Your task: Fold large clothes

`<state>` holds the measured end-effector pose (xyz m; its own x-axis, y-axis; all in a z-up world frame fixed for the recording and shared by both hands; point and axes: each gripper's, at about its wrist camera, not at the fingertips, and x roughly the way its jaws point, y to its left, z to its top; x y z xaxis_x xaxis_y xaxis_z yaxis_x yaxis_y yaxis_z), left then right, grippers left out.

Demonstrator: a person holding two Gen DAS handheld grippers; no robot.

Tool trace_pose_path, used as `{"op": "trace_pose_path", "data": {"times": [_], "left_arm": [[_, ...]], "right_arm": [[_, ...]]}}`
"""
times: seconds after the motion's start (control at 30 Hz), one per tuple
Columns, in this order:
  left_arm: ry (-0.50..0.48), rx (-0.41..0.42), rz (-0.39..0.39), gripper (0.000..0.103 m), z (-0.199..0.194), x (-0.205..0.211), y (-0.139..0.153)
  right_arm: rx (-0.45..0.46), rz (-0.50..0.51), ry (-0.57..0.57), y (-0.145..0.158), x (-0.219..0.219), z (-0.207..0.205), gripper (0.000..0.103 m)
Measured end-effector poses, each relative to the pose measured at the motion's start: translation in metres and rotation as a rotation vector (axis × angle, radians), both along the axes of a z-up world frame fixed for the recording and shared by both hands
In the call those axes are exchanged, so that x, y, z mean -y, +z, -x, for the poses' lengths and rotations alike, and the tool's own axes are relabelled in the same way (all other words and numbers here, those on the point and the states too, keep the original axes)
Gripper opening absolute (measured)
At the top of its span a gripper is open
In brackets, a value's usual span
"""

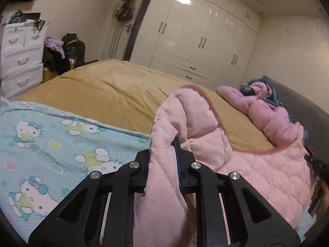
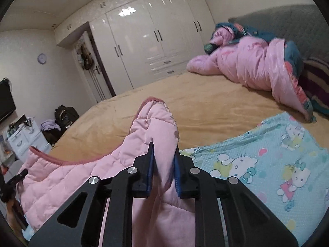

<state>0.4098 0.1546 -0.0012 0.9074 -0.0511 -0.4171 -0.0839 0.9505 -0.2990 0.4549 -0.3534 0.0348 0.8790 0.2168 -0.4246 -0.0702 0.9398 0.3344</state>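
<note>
With left tongs (image 1: 178,154) and right tongs (image 2: 163,160) both clenched on the pink quilted coat (image 1: 205,135), lift evenly, keeping the edge taut.

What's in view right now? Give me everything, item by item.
quilted garment: 1, pink with darker pink trim, on the bed, gripped at two spots
cartoon-cat blanket: 1, light blue, near part of bed
bed cover: 1, mustard yellow
bunched duvet: 1, pink and teal, by the grey headboard
wardrobe: 1, glossy white, far wall
drawer unit: 1, white, beside bed
left gripper: black, shut on garment
right gripper: black, shut on garment
</note>
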Motion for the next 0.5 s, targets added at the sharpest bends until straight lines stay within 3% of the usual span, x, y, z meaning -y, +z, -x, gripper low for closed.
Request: {"op": "trace_pose_path", "data": {"times": [0.2, 0.5], "left_arm": [[0.039, -0.135, -0.038, 0.009, -0.046, -0.001, -0.024], [0.053, -0.279, -0.031, 0.014, -0.053, -0.013, -0.073]], "right_arm": [[-0.098, -0.003, -0.059, -0.037, 0.008, -0.035, 0.015], [-0.297, 0.036, -0.091, -0.102, 0.003, -0.058, 0.017]]}}
